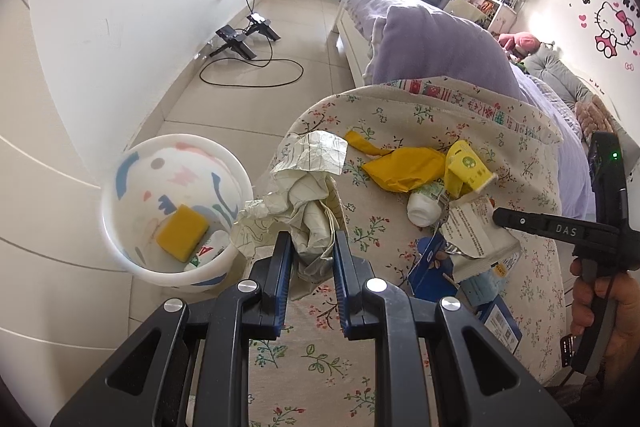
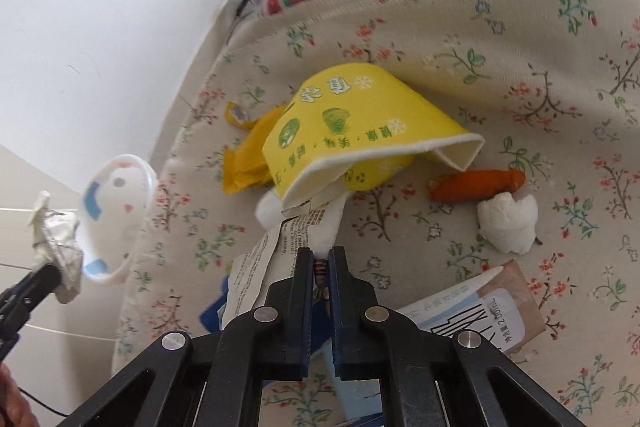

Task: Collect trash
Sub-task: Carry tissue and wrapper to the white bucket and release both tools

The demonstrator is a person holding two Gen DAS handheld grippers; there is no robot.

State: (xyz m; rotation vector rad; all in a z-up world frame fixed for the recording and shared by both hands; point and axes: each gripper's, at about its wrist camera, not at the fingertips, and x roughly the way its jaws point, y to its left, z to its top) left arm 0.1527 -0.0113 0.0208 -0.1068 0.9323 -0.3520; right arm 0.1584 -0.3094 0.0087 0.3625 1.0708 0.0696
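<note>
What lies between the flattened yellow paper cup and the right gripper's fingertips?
Printed white paper, running from under the yellow paper cup into the right gripper; seen in the right wrist view.

Wall sticker, pink-and-white cartoon cat [image 1: 614, 27]: "Hello K…", cut off by frame edge | right gripper's black finger [image 1: 560, 227]: "DAS" | white-and-blue carton [image 2: 476, 315]: "200mL" | flattened yellow paper cup [image 2: 360, 131]: green Chinese print, unread
</note>
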